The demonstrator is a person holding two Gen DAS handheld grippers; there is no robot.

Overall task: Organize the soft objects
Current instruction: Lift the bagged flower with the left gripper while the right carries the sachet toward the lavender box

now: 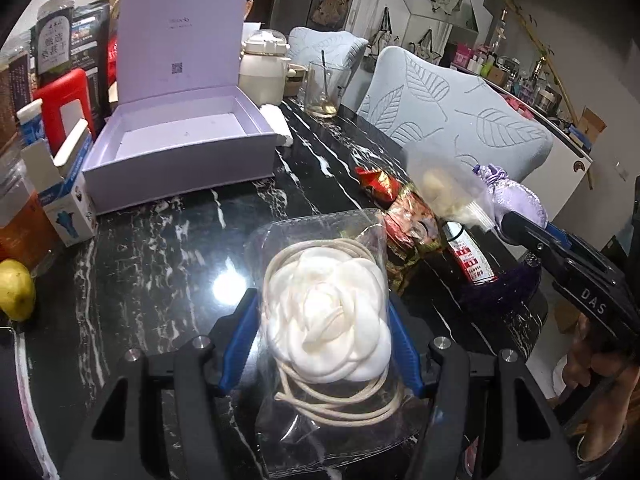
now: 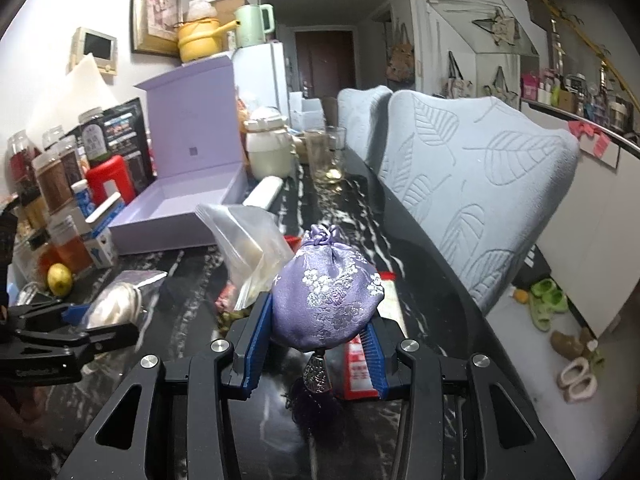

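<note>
Left gripper (image 1: pixel 322 344) is clamping the bagged white flower (image 1: pixel 328 320) above the desk (image 1: pixel 160 248); slick film, squashy. Right gripper (image 2: pixel 316 344) is pinching the purple sachet (image 2: pixel 326 300) mid-body (light, soft). Lilac box (image 1: pixel 180 148) sitting at 11 o'clock.

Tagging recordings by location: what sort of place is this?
Most likely a lived-in home dining area: a black marble-patterned table with pale blue leaf-embossed chair covers, a white fridge, and slippers on the floor.
</note>
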